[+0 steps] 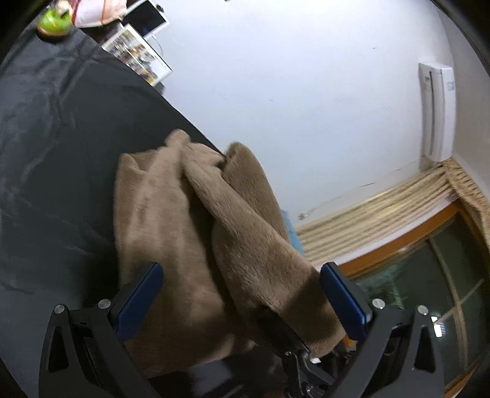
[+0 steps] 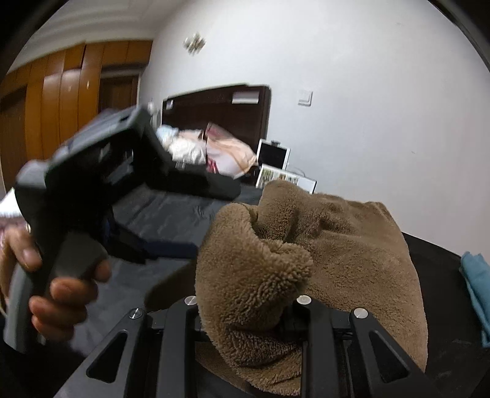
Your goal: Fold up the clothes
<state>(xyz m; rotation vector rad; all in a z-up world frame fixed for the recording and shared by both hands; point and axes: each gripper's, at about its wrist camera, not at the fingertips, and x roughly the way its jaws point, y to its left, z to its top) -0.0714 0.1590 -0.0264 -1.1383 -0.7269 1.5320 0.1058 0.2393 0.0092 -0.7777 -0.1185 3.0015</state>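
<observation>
A brown fleece garment (image 1: 190, 232) lies bunched on a black sheet (image 1: 55, 153). My left gripper (image 1: 242, 294) is open, its blue pads (image 1: 137, 300) wide apart on either side of the cloth, not pinching it. In the right wrist view the same brown garment (image 2: 306, 260) fills the lower middle. My right gripper (image 2: 248, 309) is shut on a thick fold of it; the fingertips are buried in the fleece. The left gripper's grey body (image 2: 92, 183), held by a hand (image 2: 61, 290), hovers to the left of the garment.
A green round object (image 1: 53, 21), a small monitor (image 1: 147, 16) and a clear box (image 1: 137, 55) stand at the sheet's far end by the white wall. Pink bedding (image 2: 214, 150) lies by a dark headboard (image 2: 214, 107). A blue cloth (image 2: 477, 290) is at right.
</observation>
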